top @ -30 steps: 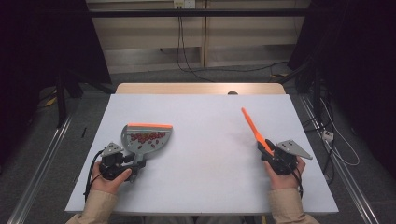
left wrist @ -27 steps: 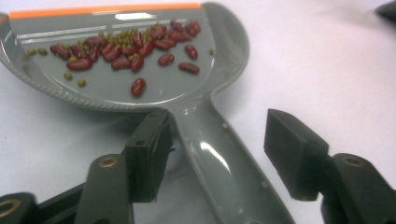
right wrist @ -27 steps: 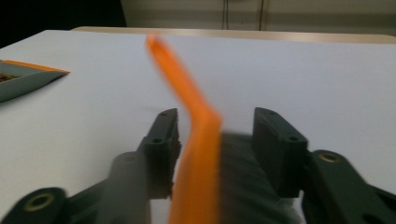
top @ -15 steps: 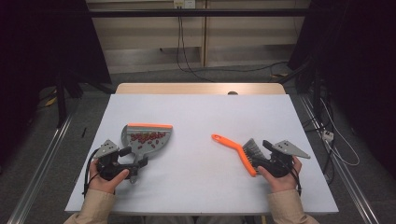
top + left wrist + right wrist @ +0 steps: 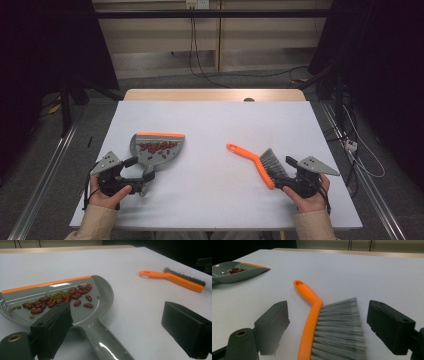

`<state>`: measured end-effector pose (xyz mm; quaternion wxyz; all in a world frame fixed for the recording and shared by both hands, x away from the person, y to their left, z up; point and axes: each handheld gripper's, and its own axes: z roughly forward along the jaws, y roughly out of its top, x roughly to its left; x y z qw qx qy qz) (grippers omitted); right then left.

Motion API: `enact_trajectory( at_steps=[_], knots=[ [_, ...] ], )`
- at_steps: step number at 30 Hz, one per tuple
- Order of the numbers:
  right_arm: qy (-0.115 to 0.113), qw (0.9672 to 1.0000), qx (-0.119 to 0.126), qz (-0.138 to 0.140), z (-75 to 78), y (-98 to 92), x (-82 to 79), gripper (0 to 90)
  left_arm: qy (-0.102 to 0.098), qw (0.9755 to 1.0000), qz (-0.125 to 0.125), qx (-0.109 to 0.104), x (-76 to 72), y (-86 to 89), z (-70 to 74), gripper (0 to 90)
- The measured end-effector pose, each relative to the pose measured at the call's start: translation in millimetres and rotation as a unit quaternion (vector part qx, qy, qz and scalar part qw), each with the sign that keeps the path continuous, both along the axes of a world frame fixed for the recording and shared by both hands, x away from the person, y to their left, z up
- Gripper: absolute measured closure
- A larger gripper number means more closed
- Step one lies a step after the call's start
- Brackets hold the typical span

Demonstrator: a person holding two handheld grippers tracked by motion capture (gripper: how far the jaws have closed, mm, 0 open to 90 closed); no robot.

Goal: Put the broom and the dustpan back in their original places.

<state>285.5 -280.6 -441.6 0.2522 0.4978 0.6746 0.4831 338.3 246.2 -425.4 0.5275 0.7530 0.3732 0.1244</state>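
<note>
Beans (image 5: 159,146): gathered in dustpan (image 5: 156,156), apparently all.
Brush (image 5: 260,164): lies right of dustpan.
Left gripper (image 5: 134,172), right gripper (image 5: 281,172): jaws just spread, both tools released.

The grey dustpan (image 5: 82,312) handle is running off the bottom edge of the left gripper view, its end unseen. Beside the dustpan, the orange brush (image 5: 329,327) is losing its bristle end past the bottom edge of the right gripper view. Tiny green bits (image 5: 56,297) among the dustpan's red beans (image 5: 62,298) are staying too small to identify.
</note>
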Motion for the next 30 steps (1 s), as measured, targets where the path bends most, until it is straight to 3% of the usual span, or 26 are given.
enact_trajectory(
  at_steps=[14,30],
  knots=[
    [0.007,0.9999,-0.006,0.011,-4.3,-10.6,-7.5,17.1,-0.002,0.9998,-0.020,0.005,-3.9,4.9,-4.7,8.2],
    [0.008,0.9997,-0.016,0.017,-4.1,-11.3,-11.6,17.1,-0.005,0.9998,-0.020,0.001,-11.3,18.2,-8.3,7.8]
  ],
)
